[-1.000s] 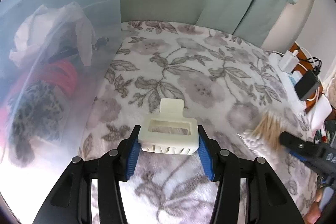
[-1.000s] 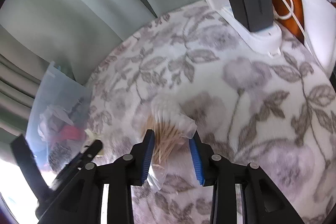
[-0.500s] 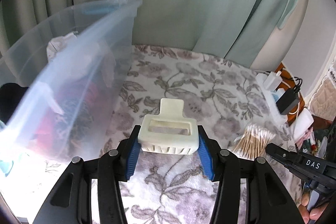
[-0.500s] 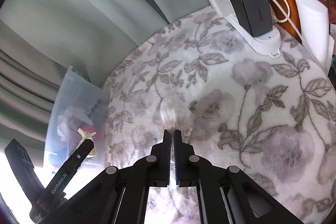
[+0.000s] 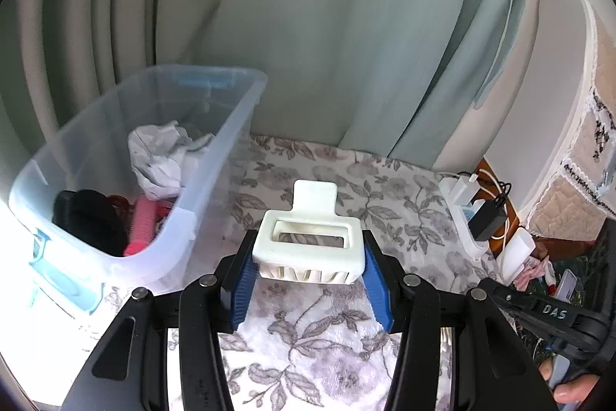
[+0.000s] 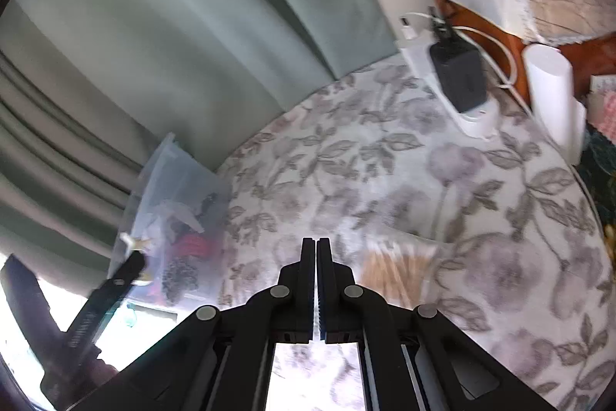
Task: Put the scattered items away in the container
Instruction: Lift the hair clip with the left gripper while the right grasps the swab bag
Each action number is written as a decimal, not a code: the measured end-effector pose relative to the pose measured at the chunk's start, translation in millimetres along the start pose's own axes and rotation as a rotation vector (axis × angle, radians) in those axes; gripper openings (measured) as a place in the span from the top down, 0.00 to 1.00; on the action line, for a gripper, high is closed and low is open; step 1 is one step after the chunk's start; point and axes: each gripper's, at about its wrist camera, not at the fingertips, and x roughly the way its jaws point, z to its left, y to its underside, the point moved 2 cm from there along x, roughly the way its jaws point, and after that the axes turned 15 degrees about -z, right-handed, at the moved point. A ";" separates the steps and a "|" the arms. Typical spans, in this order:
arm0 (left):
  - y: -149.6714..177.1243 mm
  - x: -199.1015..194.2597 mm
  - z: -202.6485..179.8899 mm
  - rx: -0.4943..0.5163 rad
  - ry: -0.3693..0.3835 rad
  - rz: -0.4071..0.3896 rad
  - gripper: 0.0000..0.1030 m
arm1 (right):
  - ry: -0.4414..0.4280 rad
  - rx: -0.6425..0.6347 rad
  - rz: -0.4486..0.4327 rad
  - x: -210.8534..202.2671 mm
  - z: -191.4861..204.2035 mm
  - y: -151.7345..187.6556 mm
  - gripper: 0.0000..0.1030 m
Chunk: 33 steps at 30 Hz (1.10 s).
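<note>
Surface: one floral blanket [image 5: 327, 334], grey leaves and blossoms on white, covering what lies beneath.
Room: pale green curtains [image 5: 308, 26] hang behind; a white power strip [image 6: 473, 114] with one black adapter [image 6: 458, 79] lies at the blanket's far edge.
Container: one clear plastic bin [image 5: 215, 172], left on the blanket, holding crumpled white paper, a black item and a pink one.
Left hand-held gripper [image 5: 308, 268]: clamped on one cream hair claw clip [image 5: 308, 245], held beside the bin, outside its rim.
Right hand-held gripper [image 6: 316, 249]: fingers pressed together; whether anything is pinched cannot be told.
Cotton swabs [image 6: 396, 268]: one bundle with wooden stems, blurred, just right of the fingers.
</note>
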 end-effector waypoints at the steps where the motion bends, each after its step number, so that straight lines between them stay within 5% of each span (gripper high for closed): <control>1: -0.6 -1.7 0.6 -0.002 -0.002 -0.003 0.49 | 0.017 0.003 0.003 -0.1 -5.3 1.4 0.99; 9: -0.8 -5.6 5.2 -0.015 -0.008 0.000 0.50 | 0.101 0.001 0.043 11.7 -32.2 11.3 0.93; 10: -0.7 -5.1 5.7 -0.016 -0.008 0.000 0.50 | 0.109 -0.002 0.057 15.1 -34.2 13.4 0.87; 13: -0.4 -3.0 6.0 -0.012 -0.004 0.001 0.50 | 0.130 -0.004 0.070 23.3 -38.2 20.9 0.37; 33: 17.0 25.5 10.2 -0.017 -0.002 0.064 0.50 | 0.312 -0.124 0.133 81.6 -26.2 47.8 0.32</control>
